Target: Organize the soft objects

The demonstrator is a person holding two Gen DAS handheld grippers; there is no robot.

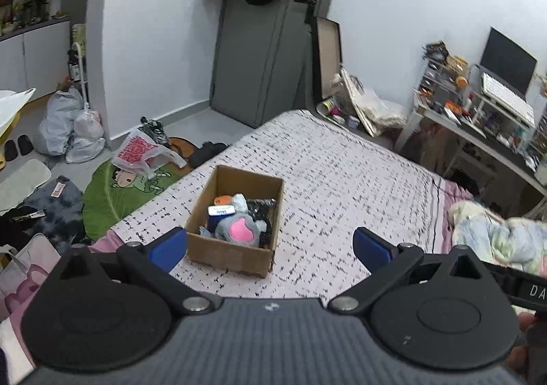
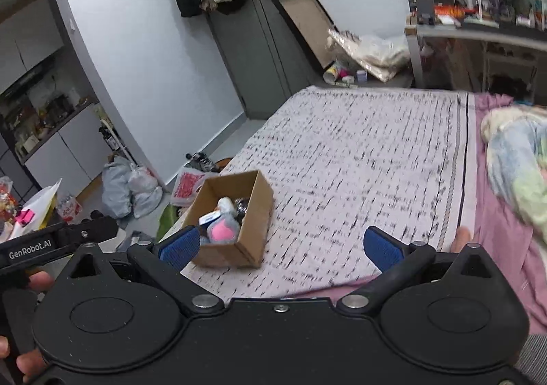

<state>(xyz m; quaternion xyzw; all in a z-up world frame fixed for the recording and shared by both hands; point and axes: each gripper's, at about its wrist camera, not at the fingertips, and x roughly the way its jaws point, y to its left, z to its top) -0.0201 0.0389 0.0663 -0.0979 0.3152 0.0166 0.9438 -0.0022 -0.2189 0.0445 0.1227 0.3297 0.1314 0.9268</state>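
A brown cardboard box (image 1: pixel 218 253) stands on the bed near its left edge; it also shows in the right wrist view (image 2: pixel 251 234). Inside lie a grey plush with a pink patch (image 1: pixel 239 229), a blue-and-white pack (image 1: pixel 220 212), a black item (image 1: pixel 259 209) and other soft things. The plush shows in the right wrist view (image 2: pixel 222 229). My left gripper (image 1: pixel 270 246) is open and empty, held above the bed just in front of the box. My right gripper (image 2: pixel 282 248) is open and empty, to the right of the box.
The bed cover (image 1: pixel 342 180) is white with black dashes. A crumpled pastel blanket (image 1: pixel 495 234) lies at the bed's right side. Bags (image 1: pixel 68 128), a green rug (image 1: pixel 112 193) and clothes cover the floor at left. A cluttered desk (image 1: pixel 478 118) stands at right.
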